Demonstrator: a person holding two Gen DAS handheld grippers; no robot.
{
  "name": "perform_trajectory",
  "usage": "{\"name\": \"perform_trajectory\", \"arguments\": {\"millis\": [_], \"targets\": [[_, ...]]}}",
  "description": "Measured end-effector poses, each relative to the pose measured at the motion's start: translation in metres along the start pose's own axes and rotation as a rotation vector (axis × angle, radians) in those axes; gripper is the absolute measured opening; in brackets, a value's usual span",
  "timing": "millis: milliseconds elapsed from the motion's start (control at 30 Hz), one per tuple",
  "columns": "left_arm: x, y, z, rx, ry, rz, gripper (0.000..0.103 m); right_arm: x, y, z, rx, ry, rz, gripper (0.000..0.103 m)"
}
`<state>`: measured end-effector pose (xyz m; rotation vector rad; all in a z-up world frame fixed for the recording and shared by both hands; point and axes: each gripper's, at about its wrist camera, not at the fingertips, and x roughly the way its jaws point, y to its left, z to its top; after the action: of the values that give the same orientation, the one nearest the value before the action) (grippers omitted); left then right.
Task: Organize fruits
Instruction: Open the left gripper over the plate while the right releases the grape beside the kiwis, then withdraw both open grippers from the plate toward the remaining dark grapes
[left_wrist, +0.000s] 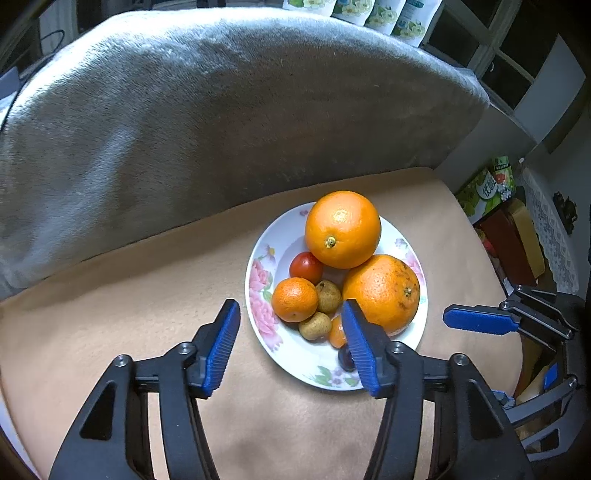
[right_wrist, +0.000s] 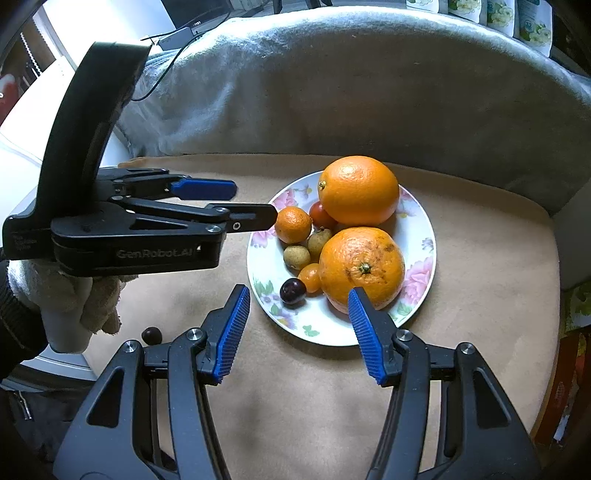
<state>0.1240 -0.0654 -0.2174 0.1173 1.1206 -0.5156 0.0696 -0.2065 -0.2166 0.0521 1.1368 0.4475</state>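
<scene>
A floral plate (left_wrist: 260, 295) (right_wrist: 325, 332) on a tan cushion holds two big oranges (left_wrist: 342, 229) (left_wrist: 382, 291), a mandarin (left_wrist: 294, 299), a cherry tomato (left_wrist: 306, 266), two brown longans (left_wrist: 314, 325), a kumquat (right_wrist: 309, 277) and a dark cherry (right_wrist: 292, 291). Another dark fruit (right_wrist: 151, 335) lies on the cushion left of the plate. My left gripper (left_wrist: 290, 306) (right_wrist: 255, 202) hovers open at the plate's left side, pads touching nothing. My right gripper (right_wrist: 297, 291) is open over the plate's near edge, nothing pressed between its pads; one of its blue pads (left_wrist: 476, 320) shows right of the plate.
A grey blanket (left_wrist: 221, 110) covers the seat back behind the tan cushion (left_wrist: 129, 314). A gloved hand (right_wrist: 85, 299) holds the left gripper. Boxes (left_wrist: 487, 192) stand beyond the cushion's right edge. Packets (left_wrist: 369, 11) line the top.
</scene>
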Motion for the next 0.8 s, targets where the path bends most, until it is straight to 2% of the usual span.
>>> {"name": "perform_trajectory", "arguments": {"millis": [33,100,133,367,800], "targets": [[-0.001,0.000,0.000,-0.001,-0.002,0.001,0.058,0.000,0.000,0.000,0.000,0.000,-0.001,0.059],[-0.003,-0.001,-0.001,-0.007,-0.008,0.007,0.068,-0.002,0.000,-0.001,0.002,-0.001,0.000,0.065],[-0.005,-0.001,-0.001,-0.012,-0.015,0.011,0.070,-0.003,0.001,-0.002,0.001,-0.003,0.001,0.069],[-0.017,-0.002,-0.004,-0.016,-0.036,0.018,0.071,-0.004,0.004,-0.002,-0.005,0.005,0.010,0.077],[-0.040,0.006,-0.022,-0.031,-0.077,0.061,0.071,-0.002,0.021,-0.003,-0.039,0.016,0.021,0.077]]}}
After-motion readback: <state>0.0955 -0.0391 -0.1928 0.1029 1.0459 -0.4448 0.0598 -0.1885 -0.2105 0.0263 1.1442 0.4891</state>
